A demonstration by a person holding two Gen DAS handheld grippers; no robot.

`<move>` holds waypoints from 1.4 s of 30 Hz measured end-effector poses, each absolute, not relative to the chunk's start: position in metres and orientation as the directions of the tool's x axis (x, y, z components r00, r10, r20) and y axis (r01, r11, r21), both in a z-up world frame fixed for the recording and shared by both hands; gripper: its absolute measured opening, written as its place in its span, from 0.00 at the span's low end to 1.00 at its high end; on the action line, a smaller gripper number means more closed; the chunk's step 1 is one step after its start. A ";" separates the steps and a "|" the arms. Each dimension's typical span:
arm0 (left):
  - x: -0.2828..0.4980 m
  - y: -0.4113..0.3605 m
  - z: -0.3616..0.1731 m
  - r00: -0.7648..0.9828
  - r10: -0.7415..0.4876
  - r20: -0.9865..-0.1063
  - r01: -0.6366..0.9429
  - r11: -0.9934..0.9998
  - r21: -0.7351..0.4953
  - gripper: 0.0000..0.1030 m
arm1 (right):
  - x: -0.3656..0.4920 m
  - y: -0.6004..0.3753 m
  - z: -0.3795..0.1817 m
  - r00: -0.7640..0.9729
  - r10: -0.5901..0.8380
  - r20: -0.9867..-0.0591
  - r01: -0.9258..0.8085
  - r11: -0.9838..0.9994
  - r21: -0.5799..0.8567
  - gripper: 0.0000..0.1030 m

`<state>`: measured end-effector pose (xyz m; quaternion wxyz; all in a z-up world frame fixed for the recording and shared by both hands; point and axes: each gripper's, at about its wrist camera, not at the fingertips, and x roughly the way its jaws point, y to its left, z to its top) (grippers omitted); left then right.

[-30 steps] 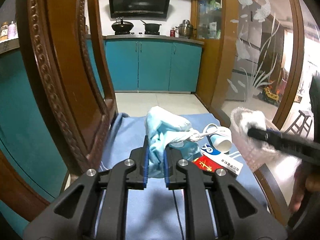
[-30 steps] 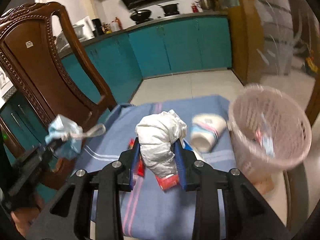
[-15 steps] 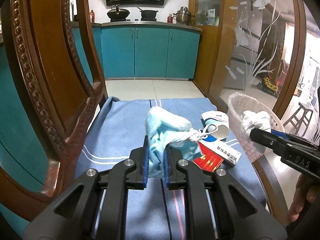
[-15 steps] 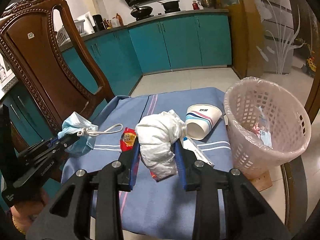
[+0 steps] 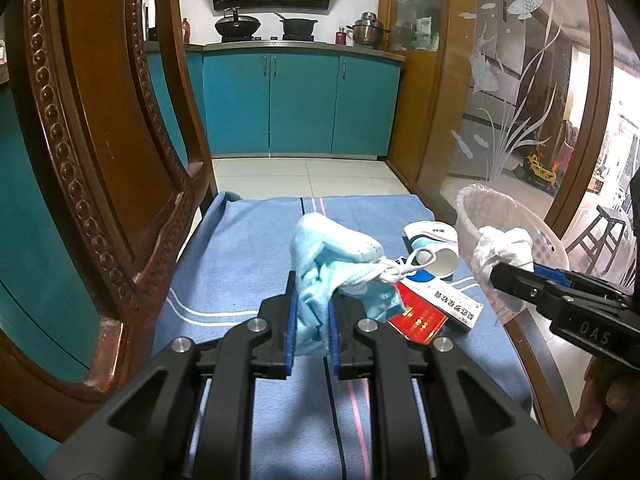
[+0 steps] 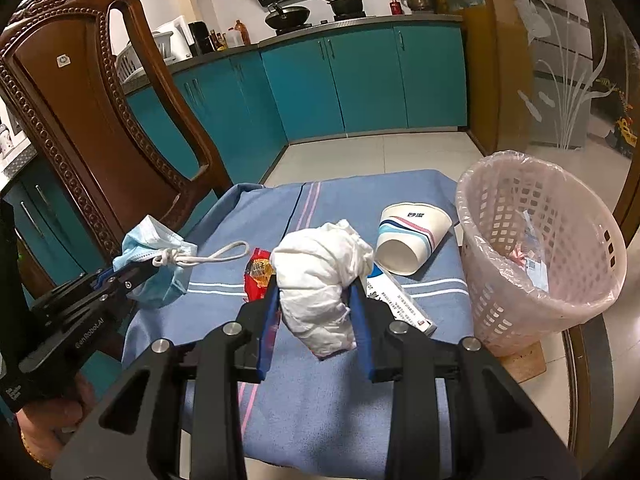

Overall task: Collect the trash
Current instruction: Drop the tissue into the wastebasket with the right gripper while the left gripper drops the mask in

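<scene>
Both loads now hang lower over the table (image 6: 280,420) than a second ago — our left hand-held gripper (image 5: 312,320) pinches the face mask (image 5: 332,256), the right hand-held gripper (image 6: 316,304) clamps crumpled tissue (image 6: 324,272), and the basket (image 6: 560,300) at right comes next.

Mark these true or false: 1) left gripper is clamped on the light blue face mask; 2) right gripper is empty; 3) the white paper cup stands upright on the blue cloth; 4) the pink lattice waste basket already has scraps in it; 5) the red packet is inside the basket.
1) True. The left gripper is clamped on the crumpled light blue face mask.
2) False. The right gripper is shut on a crumpled white tissue wad.
3) False. The striped white paper cup lies on its side on the blue cloth, mouth toward the camera.
4) True. Paper scraps show inside the lined pink lattice waste basket.
5) False. The red packet lies on the cloth, beside the white carton.
</scene>
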<state>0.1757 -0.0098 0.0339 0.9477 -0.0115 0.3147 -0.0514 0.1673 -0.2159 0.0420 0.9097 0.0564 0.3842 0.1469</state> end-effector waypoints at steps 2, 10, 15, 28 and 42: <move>0.176 -0.010 0.034 0.796 -0.105 -0.596 0.092 0.994 -0.053 0.13 | 0.168 -0.215 0.041 0.658 0.310 -0.687 -0.225 0.951 0.214 0.33; 0.175 -0.009 0.035 0.796 -0.104 -0.596 0.091 0.994 -0.052 0.14 | 0.178 -0.260 0.064 0.762 0.237 -0.603 -0.122 0.966 0.227 0.35; 0.175 -0.011 0.034 0.794 -0.103 -0.599 0.096 0.994 -0.043 0.14 | 0.217 -0.354 0.059 0.832 0.118 -0.541 0.081 0.941 0.329 0.69; 0.180 -0.061 0.032 0.760 -0.202 -0.617 0.225 0.974 -0.042 0.14 | 0.150 -0.417 0.094 0.923 0.024 -0.384 0.181 0.854 0.488 0.92; 0.290 -0.281 0.071 0.690 -0.342 -0.638 0.441 0.898 -0.004 0.83 | 0.142 -0.452 0.098 0.939 -0.056 -0.340 0.246 0.798 0.550 0.92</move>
